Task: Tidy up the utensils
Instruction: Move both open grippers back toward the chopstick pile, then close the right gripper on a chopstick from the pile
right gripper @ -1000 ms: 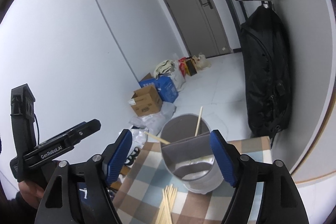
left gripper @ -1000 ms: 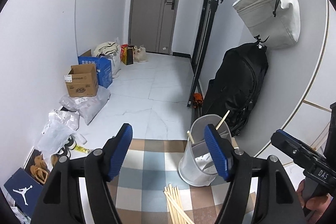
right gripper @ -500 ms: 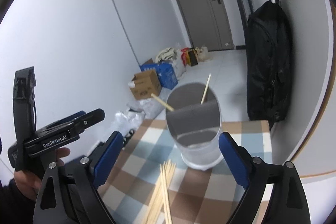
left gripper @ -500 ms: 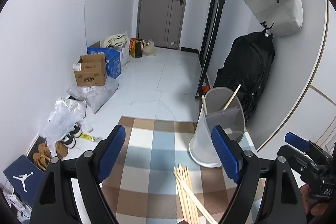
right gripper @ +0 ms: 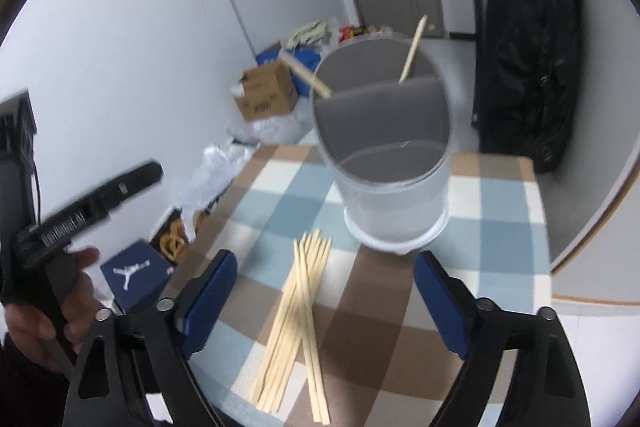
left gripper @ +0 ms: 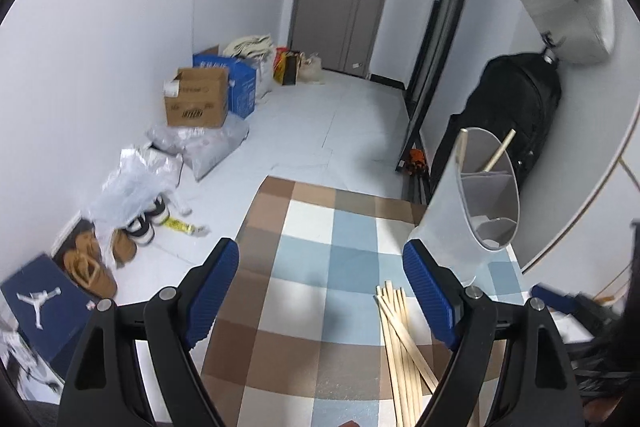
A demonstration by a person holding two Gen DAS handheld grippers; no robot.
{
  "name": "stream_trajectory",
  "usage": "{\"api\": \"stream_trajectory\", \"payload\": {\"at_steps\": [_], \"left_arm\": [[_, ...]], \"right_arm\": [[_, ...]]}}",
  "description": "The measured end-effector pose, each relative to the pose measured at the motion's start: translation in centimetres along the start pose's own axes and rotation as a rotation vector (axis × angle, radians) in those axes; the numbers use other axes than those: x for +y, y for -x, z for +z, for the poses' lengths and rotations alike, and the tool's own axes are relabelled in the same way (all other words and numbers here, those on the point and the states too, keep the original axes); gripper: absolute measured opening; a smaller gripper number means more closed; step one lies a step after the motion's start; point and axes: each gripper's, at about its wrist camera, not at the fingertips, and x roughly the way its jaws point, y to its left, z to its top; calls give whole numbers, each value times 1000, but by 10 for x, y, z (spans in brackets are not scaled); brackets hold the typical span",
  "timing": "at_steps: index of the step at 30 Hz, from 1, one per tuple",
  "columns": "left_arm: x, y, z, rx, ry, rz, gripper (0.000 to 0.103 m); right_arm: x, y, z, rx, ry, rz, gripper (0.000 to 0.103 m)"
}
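Near the cloth [right gripper: 500, 239] edge — holder [right gripper: 394, 171] (chopsticks [right gripper: 298, 323] beside)

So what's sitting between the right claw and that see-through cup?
In the right wrist view, a loose pile of wooden chopsticks lies on the checked cloth between the open right gripper and the holder.

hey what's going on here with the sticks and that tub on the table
A person holds a gripper in each hand over a checkered tablecloth. Both the left gripper and the right gripper are open and hold nothing. A loose bundle of wooden chopsticks lies on the cloth in front of a translucent divided holder. Two chopsticks already stand in its back compartment; the rest are not yet sorted.
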Motion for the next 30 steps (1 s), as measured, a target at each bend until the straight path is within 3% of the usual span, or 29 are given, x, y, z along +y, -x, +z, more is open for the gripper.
{"api": "stream_trajectory", "payload": {"at_steps": [5, 10, 14, 19, 30], "left_arm": [[13, -2, -1, 16, 11, 43, 81], [24, -6, -2, 44, 24, 57, 81], [30, -11, -4, 69, 26, 61, 81], [34, -12, -3, 84, 28, 57, 81], [42, -17, -3, 115, 51, 48, 81]], "right_arm": [[8, -37, -8, 109, 37, -11, 60], [20, -72, -8, 183, 90, -25, 50], [25, -98, -6, 239, 142, -64, 34], [30, -117, -9, 296, 176, -100, 26], [32, -129, -1, 316, 181, -138, 25]]}}
